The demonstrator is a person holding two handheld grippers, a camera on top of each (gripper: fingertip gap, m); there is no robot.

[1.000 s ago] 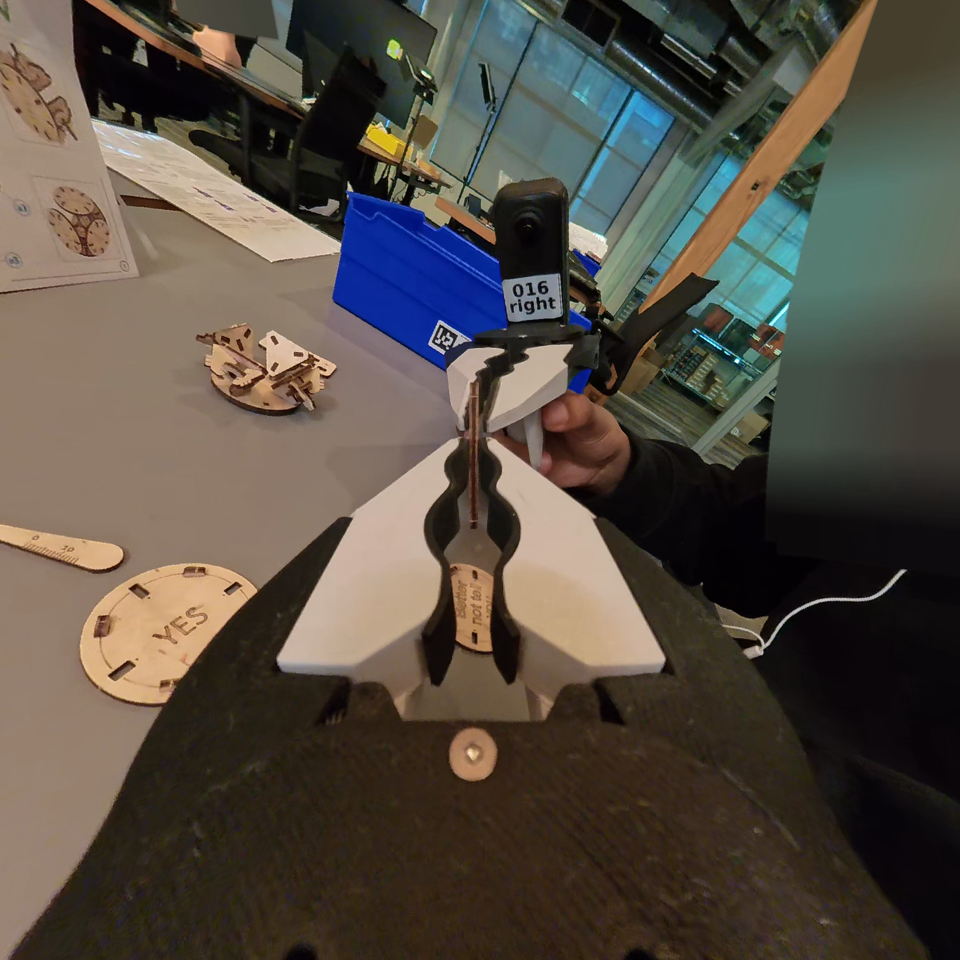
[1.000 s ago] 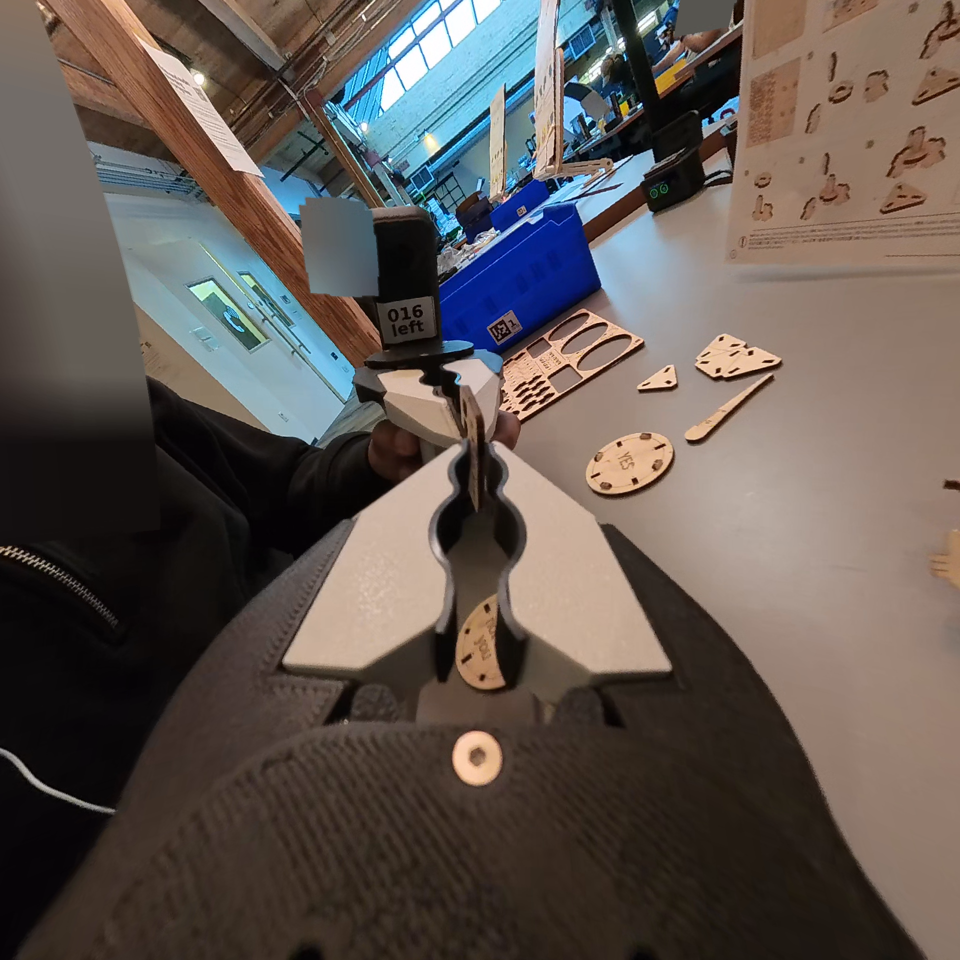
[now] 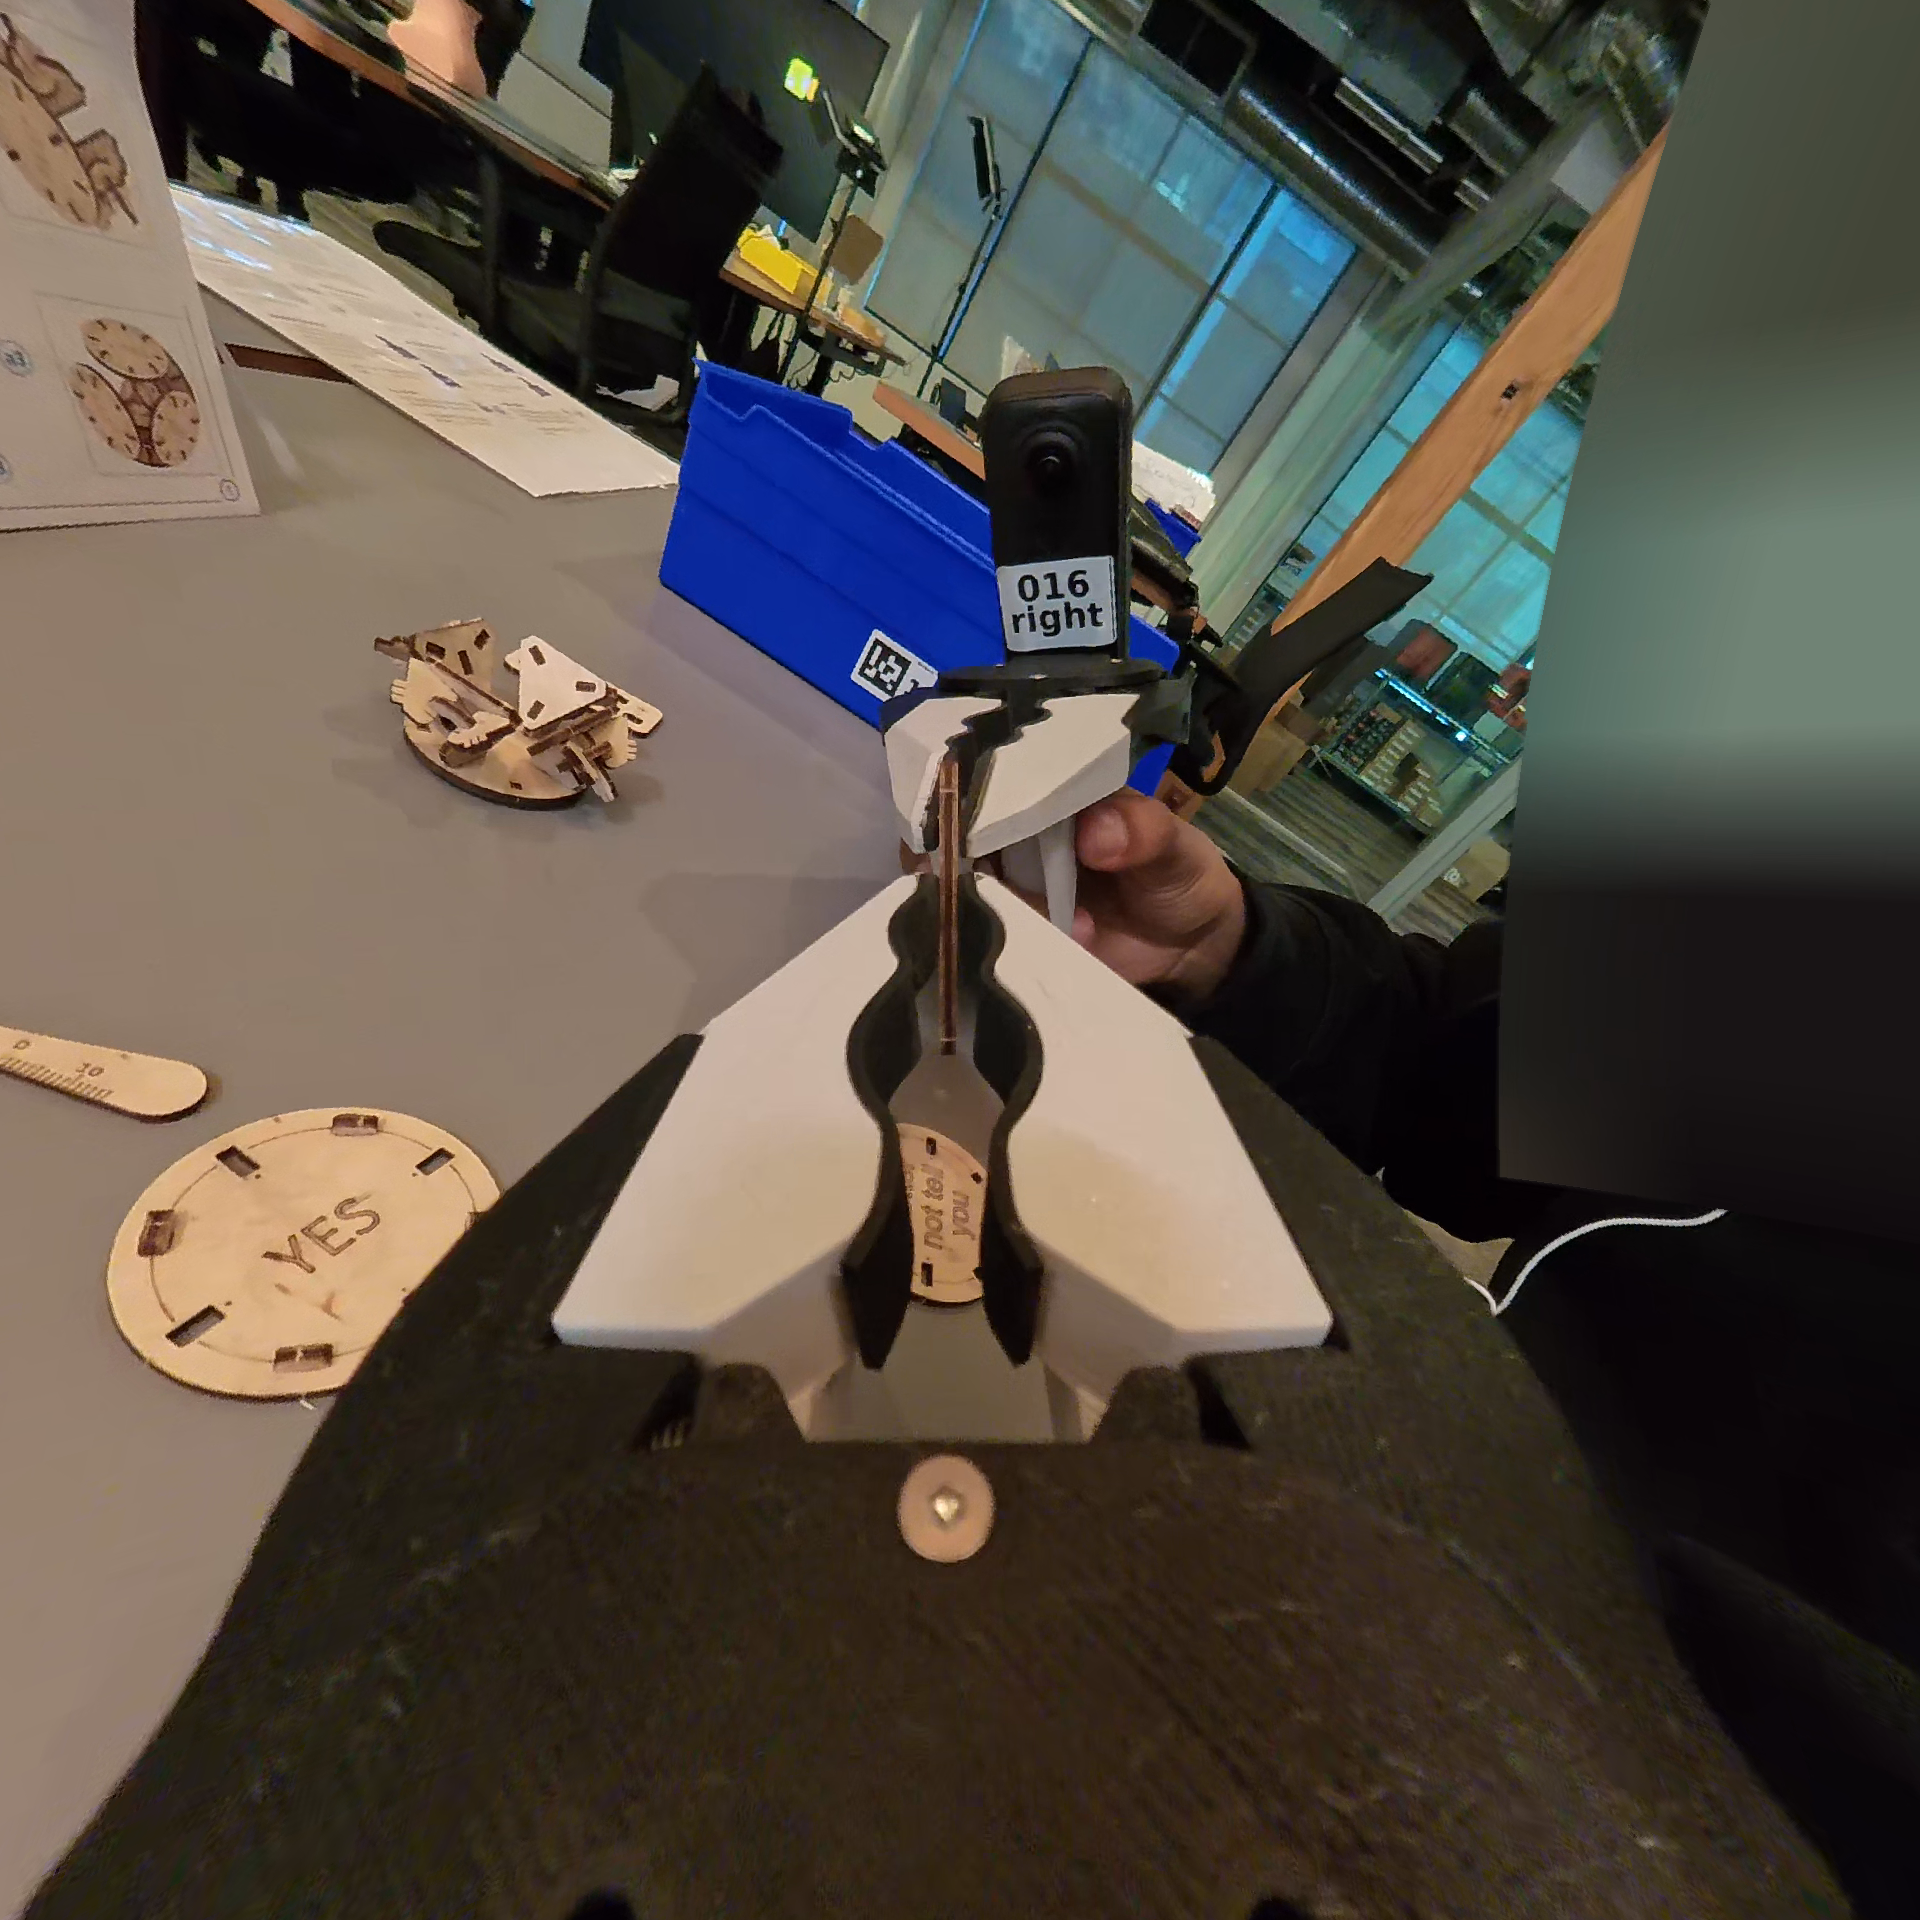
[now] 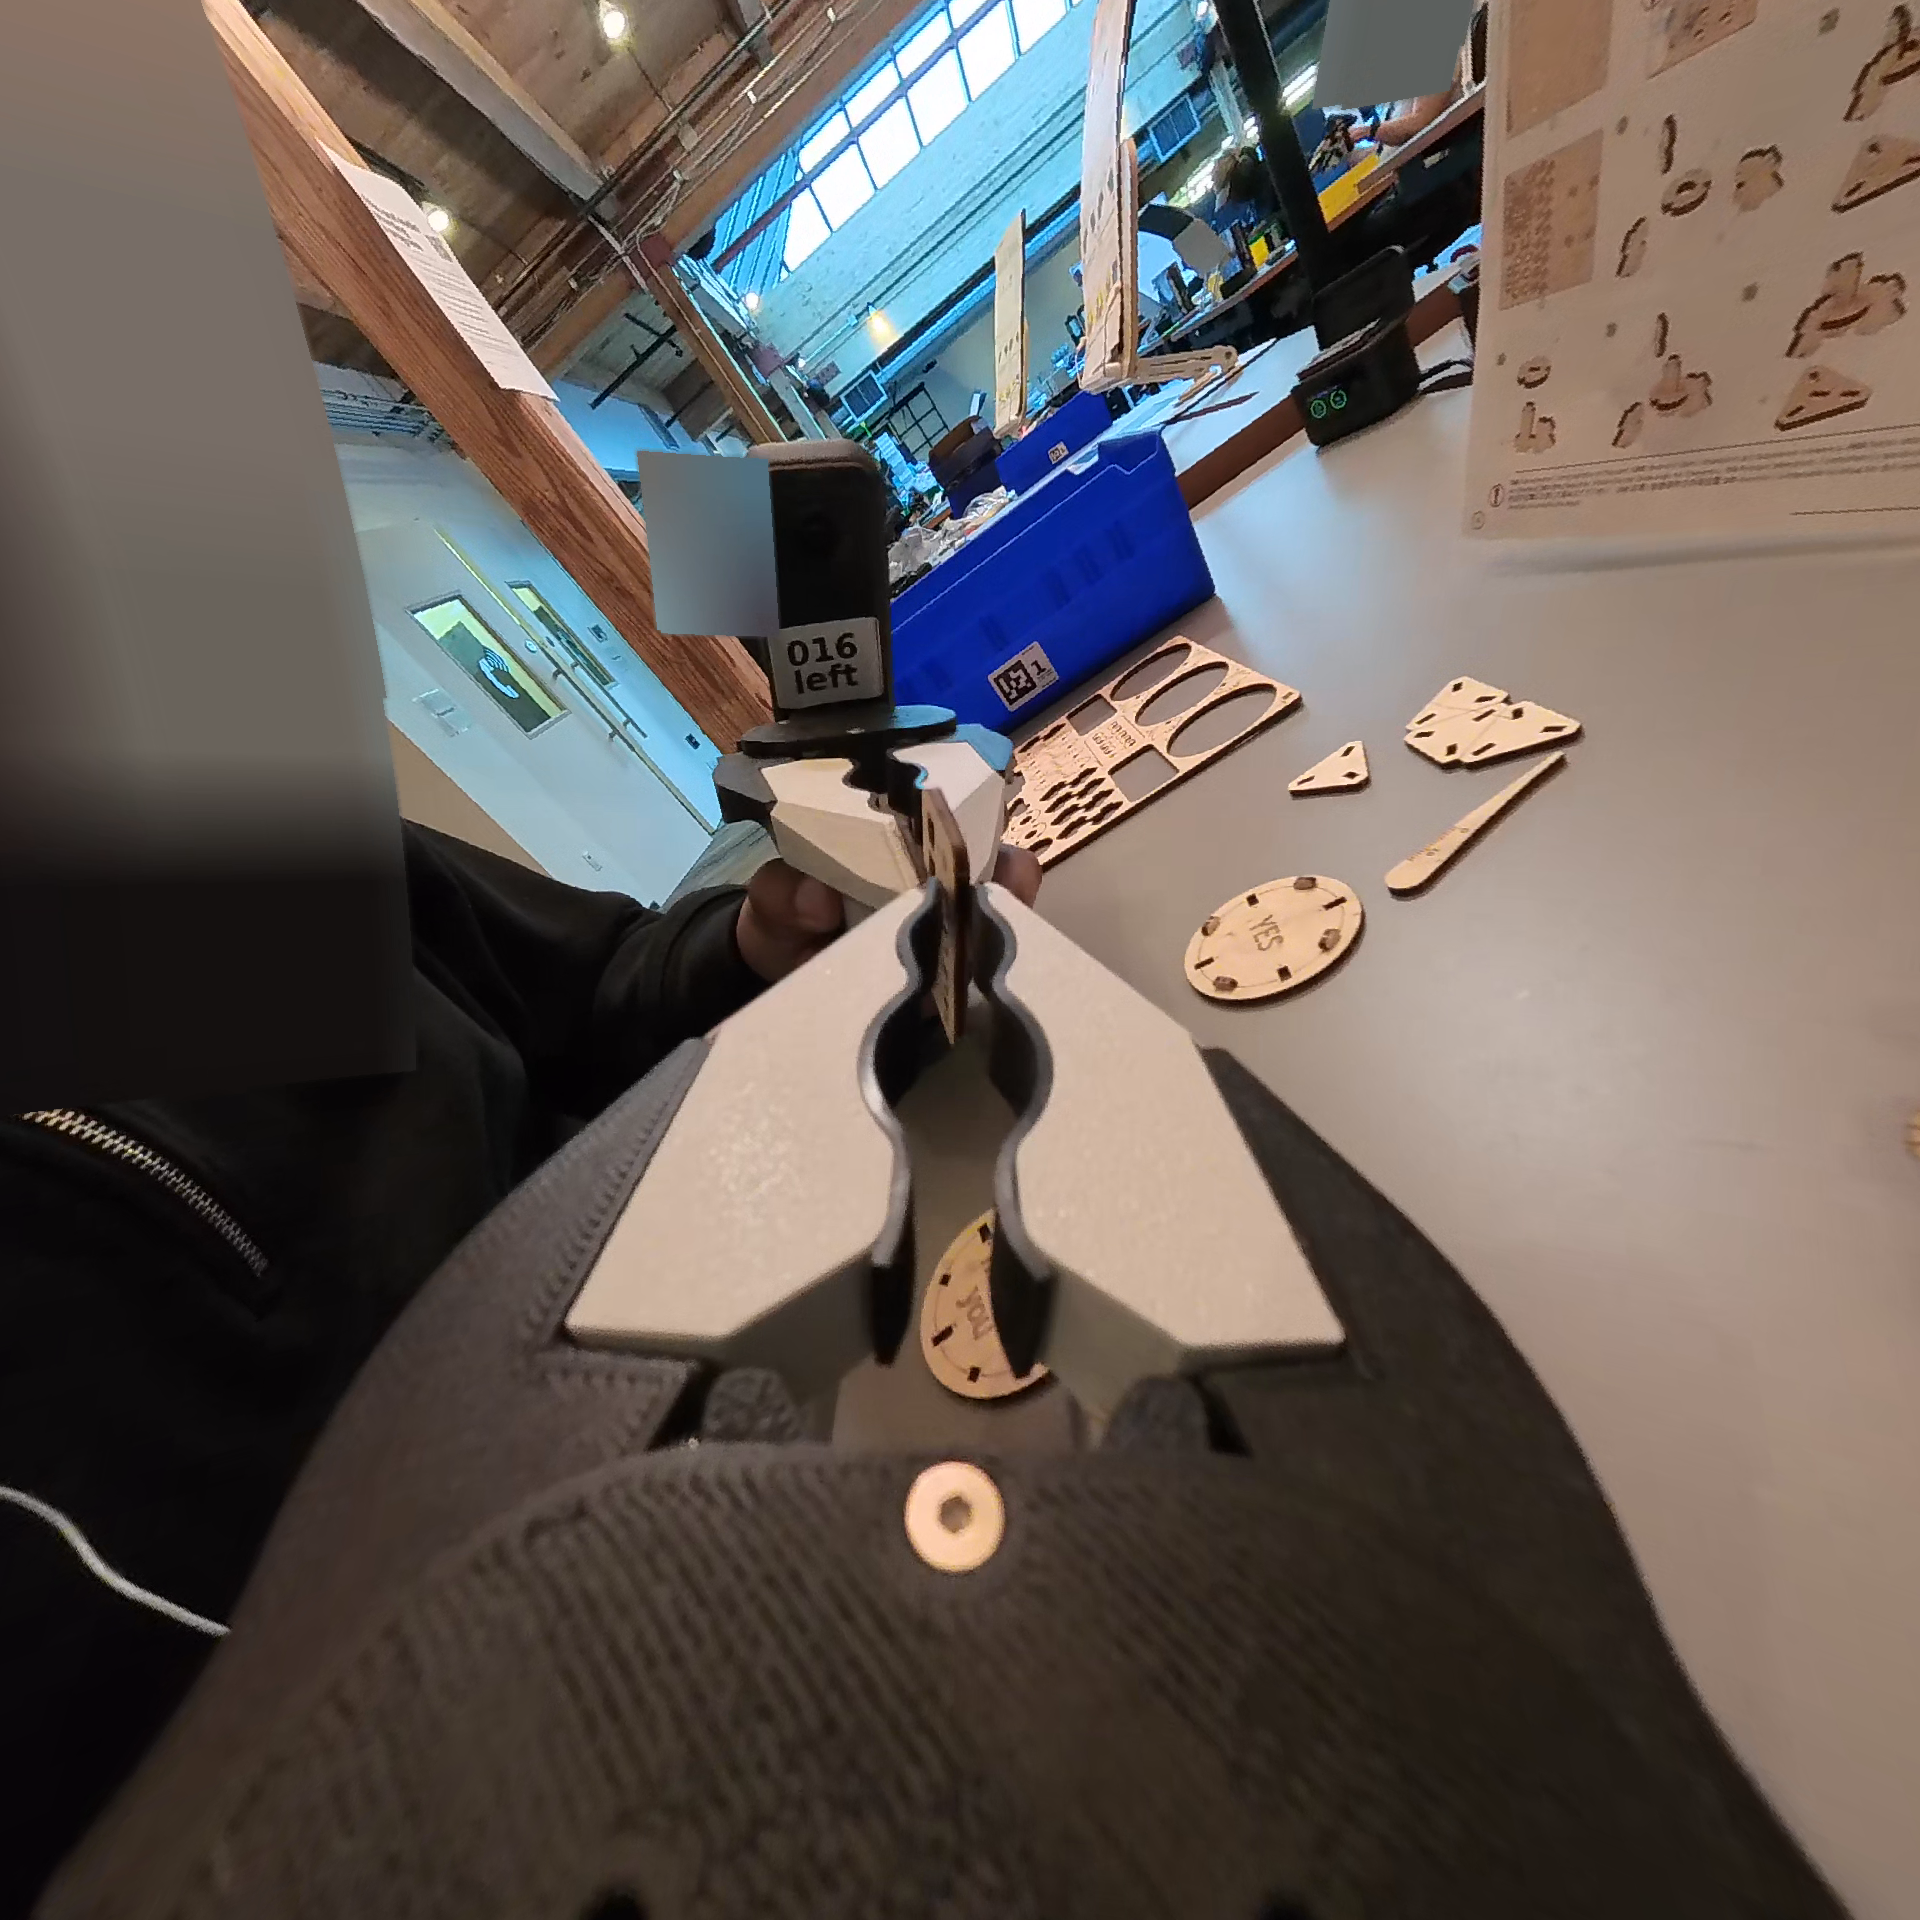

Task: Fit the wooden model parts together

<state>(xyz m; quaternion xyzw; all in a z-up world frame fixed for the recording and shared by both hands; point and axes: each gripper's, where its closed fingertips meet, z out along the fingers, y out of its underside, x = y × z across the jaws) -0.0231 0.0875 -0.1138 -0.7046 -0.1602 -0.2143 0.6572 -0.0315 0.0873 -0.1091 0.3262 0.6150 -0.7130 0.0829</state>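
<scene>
Facing claws [image 3: 948,894] pinching plywood piece [image 3: 948,966] edgewise

You are working in a large open maker space or workshop with an industrial look. Overhead run heavy timber beams [image 4: 488,416], exposed ducts and tall grids of windows [image 3: 1195,239]. Your grey bench [image 3: 312,883] carries laser-cut plywood parts: a round disc [image 3: 291,1247], a half-built wooden model [image 3: 509,717], a cut-out sheet [image 4: 1153,748] and small triangular pieces [image 4: 1491,722]. Printed assembly sheets [image 4: 1704,260] stand propped up behind them, and a blue plastic bin [image 3: 821,551] sits at the bench's far edge. Farther back you can see more benches, dark monitors [image 3: 727,114], office chairs and shelving.
</scene>
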